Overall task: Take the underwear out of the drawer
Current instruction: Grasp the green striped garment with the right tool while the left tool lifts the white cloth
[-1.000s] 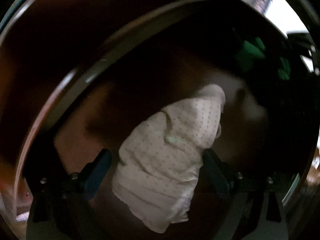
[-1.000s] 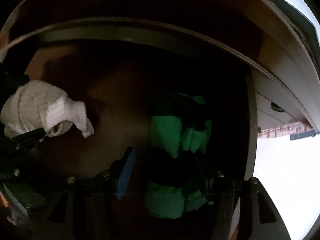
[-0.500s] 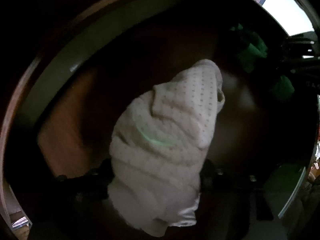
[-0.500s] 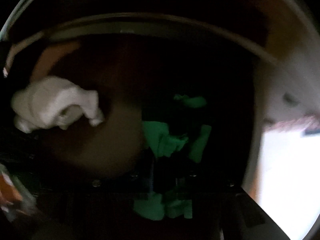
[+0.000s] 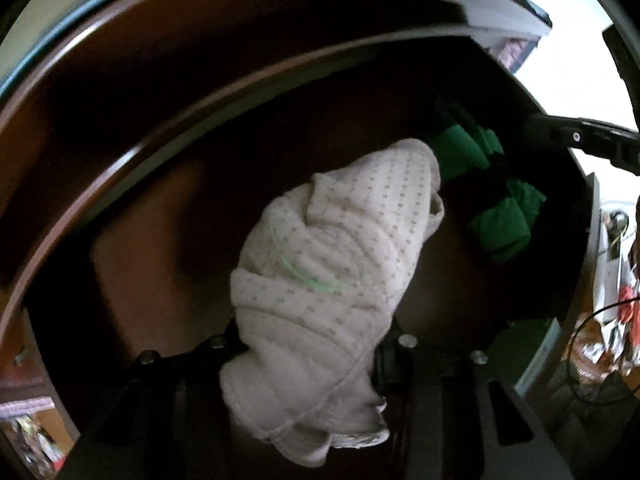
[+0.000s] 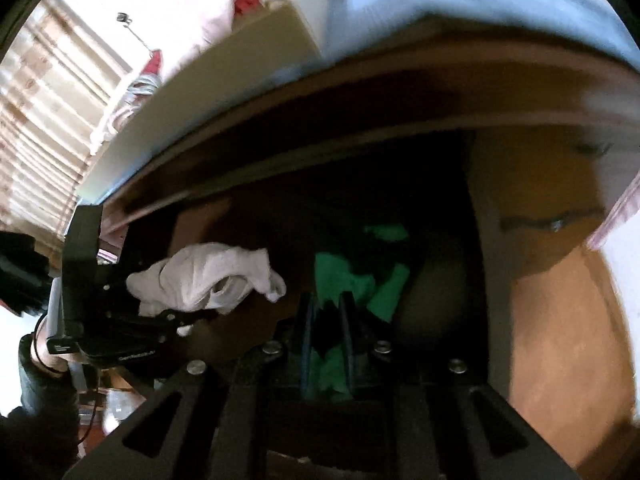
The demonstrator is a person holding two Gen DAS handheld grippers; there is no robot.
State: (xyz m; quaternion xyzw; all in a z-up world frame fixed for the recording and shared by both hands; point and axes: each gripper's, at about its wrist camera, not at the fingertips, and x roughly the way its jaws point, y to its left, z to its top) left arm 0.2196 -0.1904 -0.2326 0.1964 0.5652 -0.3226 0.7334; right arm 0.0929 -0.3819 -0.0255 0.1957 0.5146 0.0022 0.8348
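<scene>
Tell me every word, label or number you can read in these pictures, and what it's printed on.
No text here reads clearly.
Pale print on the black body of the left tool, whose jaws are closing with the white underwear between them: too blurred to read.
White sticker beside that print: too small to read.
</scene>
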